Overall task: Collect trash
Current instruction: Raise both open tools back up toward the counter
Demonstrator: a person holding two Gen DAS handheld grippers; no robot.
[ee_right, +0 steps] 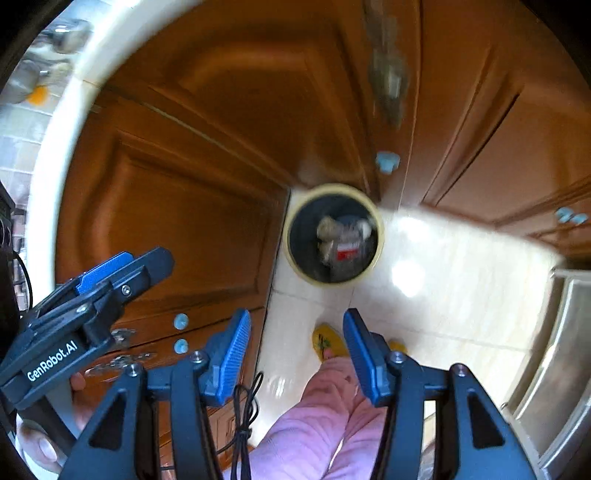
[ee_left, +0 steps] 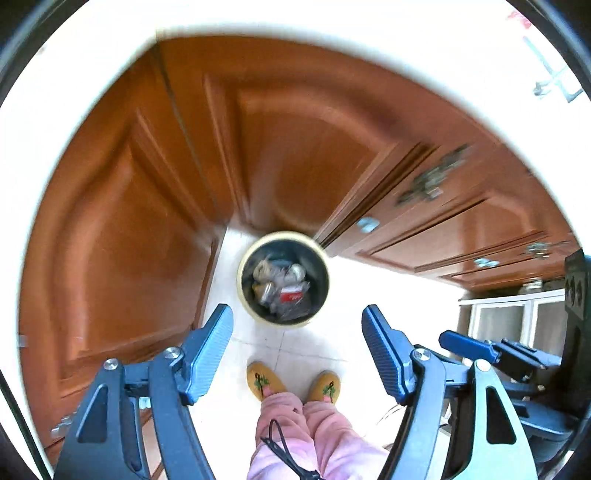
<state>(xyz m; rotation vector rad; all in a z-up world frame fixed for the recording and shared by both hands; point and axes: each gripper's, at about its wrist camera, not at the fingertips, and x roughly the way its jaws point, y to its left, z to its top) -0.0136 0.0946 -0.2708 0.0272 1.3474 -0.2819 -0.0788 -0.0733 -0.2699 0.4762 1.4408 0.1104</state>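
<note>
Here, nearest the lens: left gripper (ee_left: 297, 350) standing spread, blue ribbed pads well apart and pinching nothing; right gripper (ee_right: 297, 356) likewise parted and bare of any load. Hanging between the two, a thin black cable (ee_right: 245, 417), loose in front of pink trousers (ee_left: 295, 435). Pointing steeply down past yellow slippers (ee_left: 264, 380) planted on the pale tiled floor (ee_left: 388, 295). Lying farther off, on that floor: the round cream-rimmed trash bin (ee_left: 243, 291), tucked into the corner of the brown wooden cabinets (ee_left: 129, 221), already holding crumpled trash (ee_left: 282, 288) with a red-labelled scrap among it. Judging the step as clearing away from the bin after a drop, with nothing left to carry. Doing it well: keeping both grippers wide and clear of the dangling cable, avoiding the cabinet handles (ee_left: 432, 181) alongside, and scanning the white countertop (ee_left: 332, 22) beyond for remaining litter. Blurring throughout, so finer contents unreadable.
</note>
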